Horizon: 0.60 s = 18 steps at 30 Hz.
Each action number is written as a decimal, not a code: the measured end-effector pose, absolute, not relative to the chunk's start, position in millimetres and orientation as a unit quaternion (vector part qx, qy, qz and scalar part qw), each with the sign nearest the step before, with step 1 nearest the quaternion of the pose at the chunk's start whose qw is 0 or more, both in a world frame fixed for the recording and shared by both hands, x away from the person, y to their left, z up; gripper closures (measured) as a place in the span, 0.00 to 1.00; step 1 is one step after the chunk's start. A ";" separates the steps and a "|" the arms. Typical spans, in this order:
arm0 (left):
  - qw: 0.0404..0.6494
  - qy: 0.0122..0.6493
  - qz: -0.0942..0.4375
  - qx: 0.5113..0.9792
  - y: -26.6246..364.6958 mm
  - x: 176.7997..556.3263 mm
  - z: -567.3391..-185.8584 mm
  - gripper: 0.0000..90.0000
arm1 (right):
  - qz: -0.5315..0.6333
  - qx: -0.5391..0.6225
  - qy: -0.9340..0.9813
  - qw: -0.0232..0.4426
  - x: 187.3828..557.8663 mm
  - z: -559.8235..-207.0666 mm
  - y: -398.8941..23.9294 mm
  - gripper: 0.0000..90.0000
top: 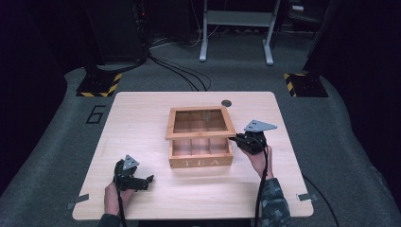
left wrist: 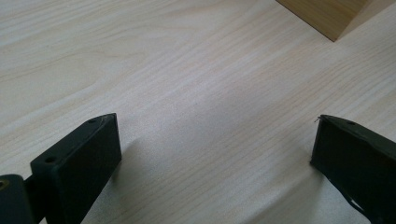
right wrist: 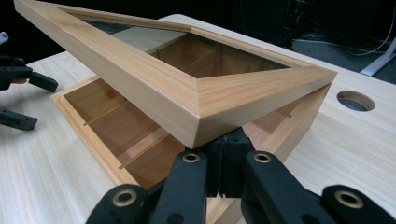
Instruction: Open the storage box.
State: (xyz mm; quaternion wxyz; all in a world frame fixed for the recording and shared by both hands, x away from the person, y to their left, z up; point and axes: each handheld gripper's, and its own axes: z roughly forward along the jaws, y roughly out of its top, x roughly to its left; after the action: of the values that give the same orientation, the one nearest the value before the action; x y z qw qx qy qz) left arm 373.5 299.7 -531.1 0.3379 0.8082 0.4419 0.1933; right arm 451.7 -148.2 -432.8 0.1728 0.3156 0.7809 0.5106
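Observation:
A wooden box [top: 201, 162] marked TEA stands mid-table, with empty compartments inside [right wrist: 112, 121]. Its glass-paned lid [top: 200, 135] is tilted up at the front, hinged at the back. My right gripper [top: 232, 138] is shut, its jaws tucked under the lid's [right wrist: 196, 93] front right corner and holding it raised; the fingertips [right wrist: 226, 144] press together with nothing between them. My left gripper [top: 150, 179] rests open near the table's front left, apart from the box. Its jaws [left wrist: 215, 126] stand wide over bare wood, with a box corner [left wrist: 334, 18] ahead. The left gripper [right wrist: 21, 100] also appears beyond the box.
The light wooden table [top: 142, 118] has a round cable hole [top: 226, 102] behind the box, also visible at the right [right wrist: 355, 100]. Grey carpet, cables and stand feet with yellow-black tape [top: 99, 87] lie beyond the far edge.

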 end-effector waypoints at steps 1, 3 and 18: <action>0.338 0.442 0.193 0.808 299.8 373.6 -531.1 0.01 | 0.510 0.316 0.781 0.171 452.3 -432.9 -147.8 0.99; 0.338 0.442 0.193 0.808 299.7 373.5 -531.1 0.01 | 0.509 0.317 0.782 0.170 454.6 -433.5 -147.1 0.99; 0.340 0.444 0.194 0.806 299.3 373.4 -531.4 0.01 | 0.514 0.311 0.781 0.172 466.9 -427.1 -144.0 0.99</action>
State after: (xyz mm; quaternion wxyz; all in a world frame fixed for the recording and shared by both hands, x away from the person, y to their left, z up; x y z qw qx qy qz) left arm 373.4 299.3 -531.4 0.3401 0.8060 0.4437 0.1944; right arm 466.9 -144.0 -427.1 0.1719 0.3112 0.7807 0.5140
